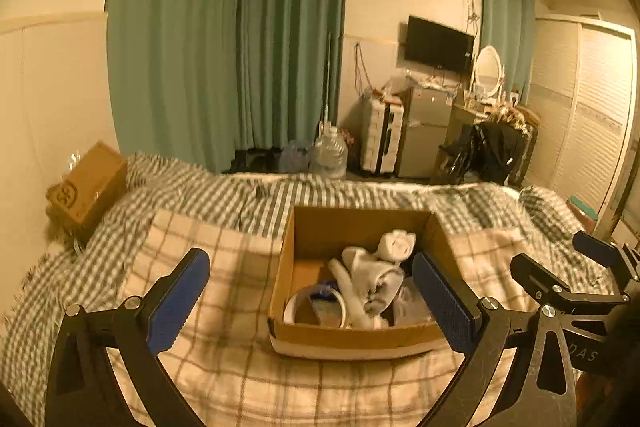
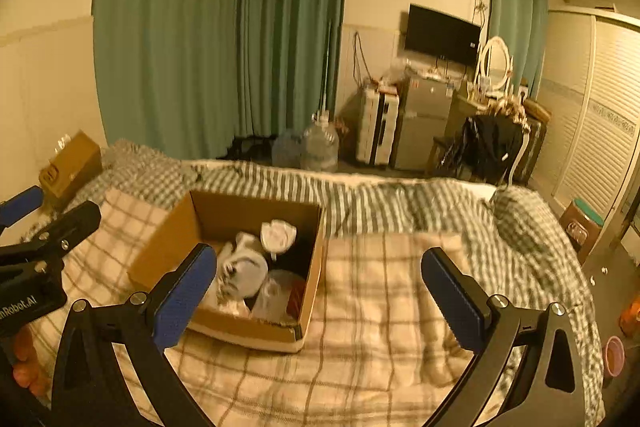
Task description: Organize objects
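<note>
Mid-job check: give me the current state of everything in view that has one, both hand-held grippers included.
left hand-held gripper: open, holding nothing
right hand-held gripper: open, holding nothing
cardboard box: top open, upright on the bed
socks: bundled, lying inside the box
curtains: drawn shut
TV: screen dark
small brown box: closed, at the bed's far left corner

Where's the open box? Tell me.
The box sits on the plaid blanket: centre in the left view, left of centre in the right, socks inside.
</note>
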Available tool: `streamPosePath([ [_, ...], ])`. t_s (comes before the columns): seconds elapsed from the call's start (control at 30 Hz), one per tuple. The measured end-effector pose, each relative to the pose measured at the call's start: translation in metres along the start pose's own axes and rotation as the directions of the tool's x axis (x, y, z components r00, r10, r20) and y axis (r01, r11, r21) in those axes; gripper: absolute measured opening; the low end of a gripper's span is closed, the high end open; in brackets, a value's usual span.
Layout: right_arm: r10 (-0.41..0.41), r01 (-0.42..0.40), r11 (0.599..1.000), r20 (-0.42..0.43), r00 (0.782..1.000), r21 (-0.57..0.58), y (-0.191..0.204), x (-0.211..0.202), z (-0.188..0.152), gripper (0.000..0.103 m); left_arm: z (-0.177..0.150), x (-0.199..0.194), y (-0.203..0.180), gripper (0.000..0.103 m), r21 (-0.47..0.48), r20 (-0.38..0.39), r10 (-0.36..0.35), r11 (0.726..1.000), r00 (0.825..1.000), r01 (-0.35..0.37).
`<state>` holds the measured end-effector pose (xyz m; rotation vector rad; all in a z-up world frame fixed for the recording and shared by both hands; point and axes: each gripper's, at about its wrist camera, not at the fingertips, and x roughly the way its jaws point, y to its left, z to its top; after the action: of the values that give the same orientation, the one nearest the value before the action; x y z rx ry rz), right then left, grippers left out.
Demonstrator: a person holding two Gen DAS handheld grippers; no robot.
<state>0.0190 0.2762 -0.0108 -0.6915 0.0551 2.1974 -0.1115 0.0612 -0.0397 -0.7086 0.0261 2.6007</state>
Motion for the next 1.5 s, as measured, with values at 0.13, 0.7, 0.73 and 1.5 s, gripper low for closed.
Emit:
streamPosePath([
  [0.13,-0.012,0.012,1.0,-0.023,1.0,-0.002,0.0,0.016,-0.015,0.103,-0.014,0.016,0.002,0.103,0.0,-0.029,0.029,1.0,0.999,-0.029],
  [0.7,0.01,-0.009,1.0,-0.061,0.998,0.022,-0.003,0.05,-0.037,0.103,-0.039,0.054,0.0,0.103,0.021,-0.12,0.029,0.999,0.992,-0.027],
  [0.73,0.013,-0.012,1.0,-0.063,0.998,0.027,-0.003,0.051,-0.038,0.103,-0.041,0.056,0.0,0.103,0.023,-0.125,0.027,0.999,0.992,-0.024],
  [1.5,0.033,-0.03,0.999,-0.077,0.996,0.042,-0.008,0.066,-0.049,0.103,-0.046,0.067,0.0,0.103,0.039,-0.125,0.031,0.999,0.992,-0.026],
])
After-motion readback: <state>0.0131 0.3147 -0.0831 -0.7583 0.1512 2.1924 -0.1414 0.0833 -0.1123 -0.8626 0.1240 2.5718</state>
